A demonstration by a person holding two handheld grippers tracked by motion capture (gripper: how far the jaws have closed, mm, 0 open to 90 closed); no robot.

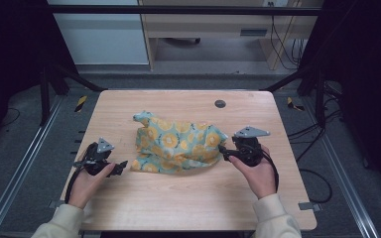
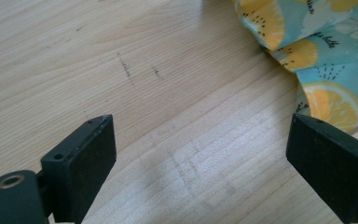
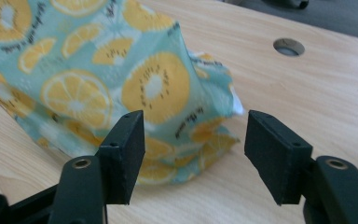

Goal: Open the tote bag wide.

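Note:
A crumpled teal cloth printed with orange and lemon slices [image 1: 176,145] lies bunched in the middle of the wooden table [image 1: 193,198]. My left gripper [image 1: 121,166] rests open at the cloth's near left corner, with bare wood between its jaws and the cloth's edge [image 2: 328,70] just beyond the right jaw. My right gripper [image 1: 222,150] is open at the cloth's right end. In the right gripper view the raised fold of the cloth [image 3: 158,88] stands just past the jaws, and nothing is clamped between them.
A round cable hole [image 1: 220,103] sits in the table near its far edge, also seen as the hole [image 3: 288,46] in the right gripper view. Black frame posts flank the table. Cables trail on the floor at the right.

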